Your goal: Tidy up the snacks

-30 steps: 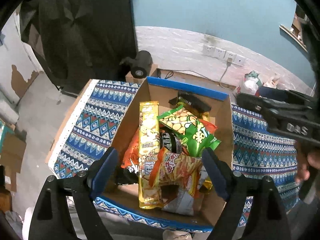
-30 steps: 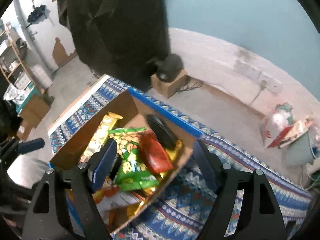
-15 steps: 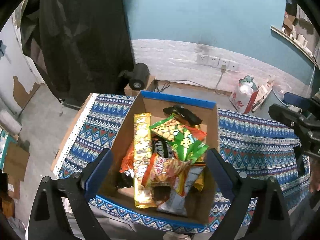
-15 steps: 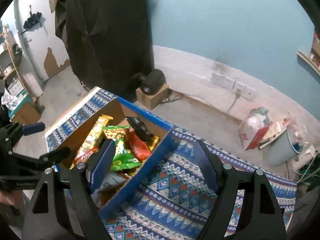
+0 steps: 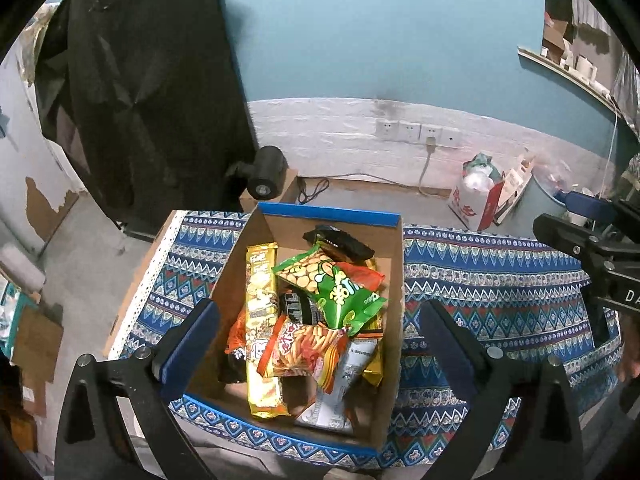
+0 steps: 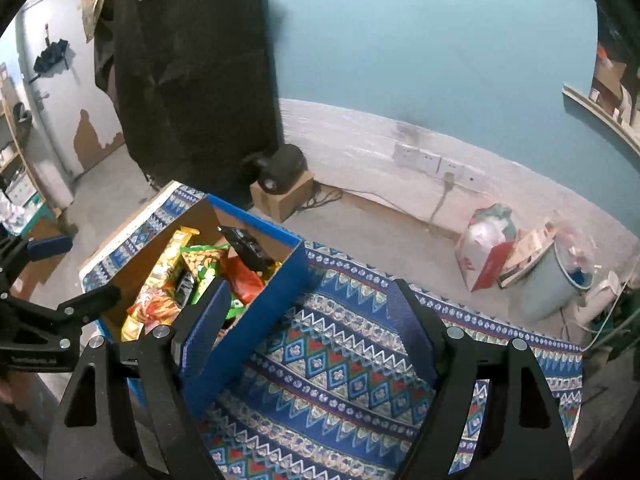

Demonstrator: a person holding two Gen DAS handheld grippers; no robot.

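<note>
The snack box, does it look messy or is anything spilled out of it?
Nothing has spilled: every packet is inside the cardboard box. But they are messy, heaped crisscross. The green bag lies tilted on top, the long yellow pack runs lengthwise, and a black pack leans at the back. Both grippers are open and empty.

Both grippers farther from box [image 5: 394, 280].

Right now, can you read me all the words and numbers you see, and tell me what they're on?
"DA": white letters on the right gripper, cut off at the picture's edge.
Green snack bag: big yellow characters, too blurred to read.
Long yellow packet: print too small.
Orange-red stick-snack bag: red characters, unreadable.
Silver packet: a number line, too blurred.
Red-and-white bag on the floor: red characters, unreadable.
</note>
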